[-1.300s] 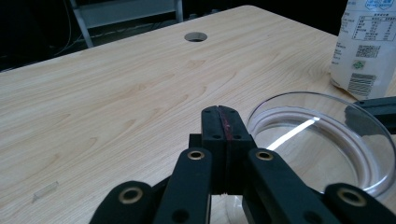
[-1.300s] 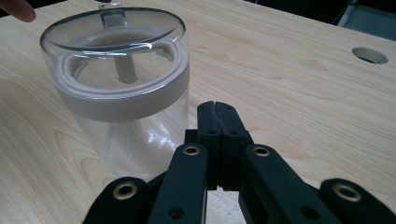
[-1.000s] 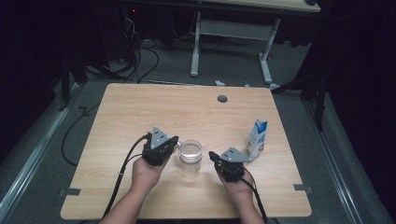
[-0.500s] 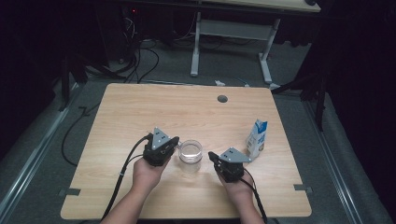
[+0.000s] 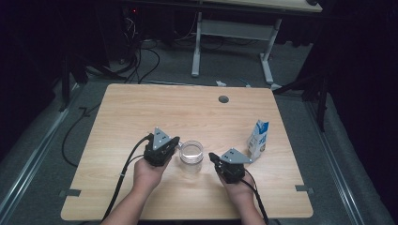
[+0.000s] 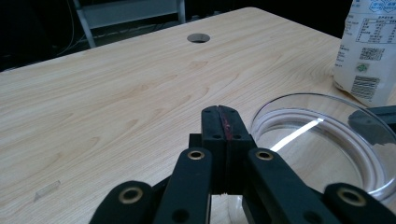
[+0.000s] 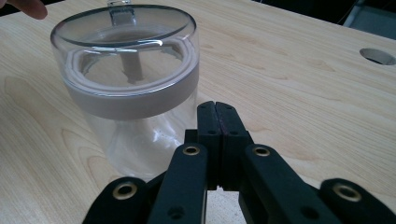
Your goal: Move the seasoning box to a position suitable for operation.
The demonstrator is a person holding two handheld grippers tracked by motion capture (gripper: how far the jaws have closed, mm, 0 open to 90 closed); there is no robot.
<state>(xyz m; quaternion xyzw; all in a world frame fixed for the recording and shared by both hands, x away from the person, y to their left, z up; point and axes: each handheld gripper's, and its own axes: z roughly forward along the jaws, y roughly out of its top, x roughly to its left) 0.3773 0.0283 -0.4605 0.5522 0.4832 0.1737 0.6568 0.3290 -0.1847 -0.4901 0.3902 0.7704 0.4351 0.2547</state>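
A clear jar with a clear lid (image 5: 191, 156) stands near the middle front of the wooden table (image 5: 187, 112). My left gripper (image 5: 172, 146) rests just left of the jar, its jaws pressed together with nothing between them; in the left gripper view the gripper (image 6: 220, 122) sits beside the jar's lid (image 6: 322, 140). My right gripper (image 5: 214, 159) lies just right of the jar, also shut and empty. The right gripper view puts the gripper (image 7: 215, 116) close in front of the jar (image 7: 133, 84). A white and blue milk carton (image 5: 258, 139) stands upright to the right.
A round cable hole (image 5: 223, 99) sits near the table's far edge. The carton (image 6: 369, 51) rises behind the lid in the left gripper view. Cables trail from both grippers toward the front edge. Dark floor, cables and a desk frame (image 5: 234, 33) lie beyond the table.
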